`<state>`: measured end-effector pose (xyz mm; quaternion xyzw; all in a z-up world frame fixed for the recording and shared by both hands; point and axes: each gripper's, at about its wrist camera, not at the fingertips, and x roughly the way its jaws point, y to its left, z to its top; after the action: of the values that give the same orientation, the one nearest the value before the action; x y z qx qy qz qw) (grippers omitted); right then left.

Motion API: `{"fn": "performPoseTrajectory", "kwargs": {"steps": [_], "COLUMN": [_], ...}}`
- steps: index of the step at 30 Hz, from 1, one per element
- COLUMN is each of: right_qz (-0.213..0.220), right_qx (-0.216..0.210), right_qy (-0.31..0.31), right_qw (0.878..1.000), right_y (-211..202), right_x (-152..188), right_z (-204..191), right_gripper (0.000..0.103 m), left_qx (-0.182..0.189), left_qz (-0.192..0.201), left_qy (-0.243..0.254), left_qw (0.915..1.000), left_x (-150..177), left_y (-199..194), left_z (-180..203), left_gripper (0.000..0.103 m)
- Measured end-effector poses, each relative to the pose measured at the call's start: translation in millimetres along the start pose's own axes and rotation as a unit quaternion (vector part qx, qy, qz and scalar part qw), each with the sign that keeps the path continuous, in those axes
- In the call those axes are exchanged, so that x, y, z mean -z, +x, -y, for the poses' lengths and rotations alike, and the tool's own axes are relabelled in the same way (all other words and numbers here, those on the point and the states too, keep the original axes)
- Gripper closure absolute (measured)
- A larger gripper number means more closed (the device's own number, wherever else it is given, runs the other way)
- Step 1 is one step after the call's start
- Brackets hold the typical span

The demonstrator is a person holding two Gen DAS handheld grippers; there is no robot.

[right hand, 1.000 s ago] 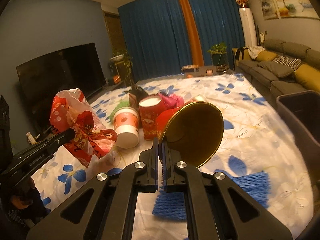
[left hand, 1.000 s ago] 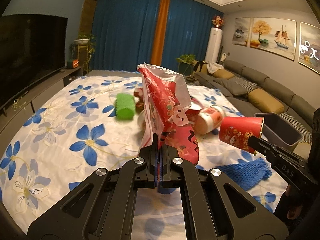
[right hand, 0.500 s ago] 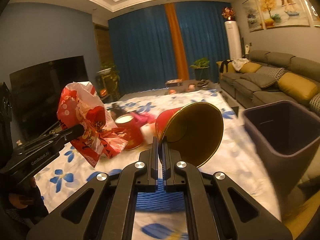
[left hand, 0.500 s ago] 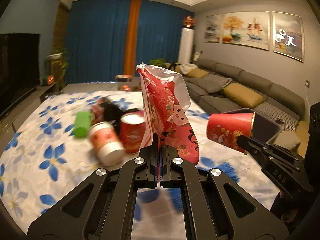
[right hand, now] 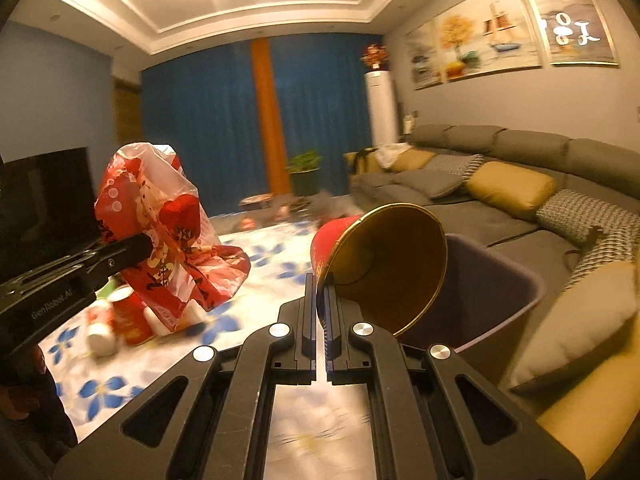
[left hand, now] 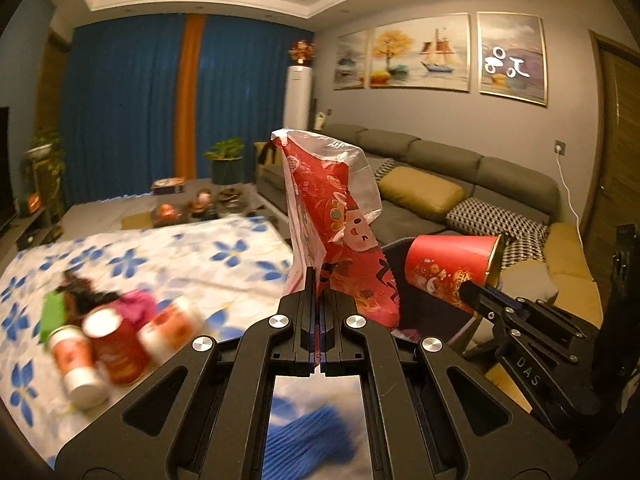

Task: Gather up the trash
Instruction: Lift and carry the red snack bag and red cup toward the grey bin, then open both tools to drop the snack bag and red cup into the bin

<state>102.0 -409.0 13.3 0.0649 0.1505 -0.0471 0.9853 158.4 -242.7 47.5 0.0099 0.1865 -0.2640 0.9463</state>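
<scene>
Grippers come first: the left gripper (left hand: 318,280) is clamped on a red plastic bag (left hand: 340,232), and the right gripper (right hand: 318,284) pinches the rim of a red paper cup (right hand: 384,264). Just beyond stands the dark bin (right hand: 500,276). This looks like the carrying step; next, both loads need bringing over its opening and letting go. More cups (left hand: 108,344) lie on the floral cloth (left hand: 200,256).
</scene>
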Motion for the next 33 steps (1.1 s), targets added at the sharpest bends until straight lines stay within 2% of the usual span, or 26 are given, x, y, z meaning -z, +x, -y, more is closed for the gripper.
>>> {"fn": "performPoseTrajectory", "kwargs": {"steps": [7,13,27,33], "right_qz": [0.004,-0.004,-0.022,-0.028], "right_qx": [0.049,0.063,0.071,0.070], "right_qy": [-0.004,0.001,0.012,0.014], "right_qw": [0.999,0.998,0.997,0.997], "right_y": [14.1,27.1,44.3,43.1], "right_x": [-7.2,-5.2,-0.7,-0.4], "right_z": [31.8,43.5,47.3,37.4], "right_gripper": [0.099,0.099,0.099,0.099], "left_qx": [0.029,0.049,0.078,0.084], "left_qz": [-0.014,-0.025,-0.059,-0.073], "left_qy": [0.015,0.022,0.028,0.034], "left_qw": [0.9994,0.9983,0.9948,0.9931], "left_x": [-8.3,-8.8,1.1,7.1], "left_y": [58.7,94.5,139.3,150.6], "left_z": [31.5,44.7,55.1,60.2], "left_gripper": [0.103,0.103,0.103,0.103]}}
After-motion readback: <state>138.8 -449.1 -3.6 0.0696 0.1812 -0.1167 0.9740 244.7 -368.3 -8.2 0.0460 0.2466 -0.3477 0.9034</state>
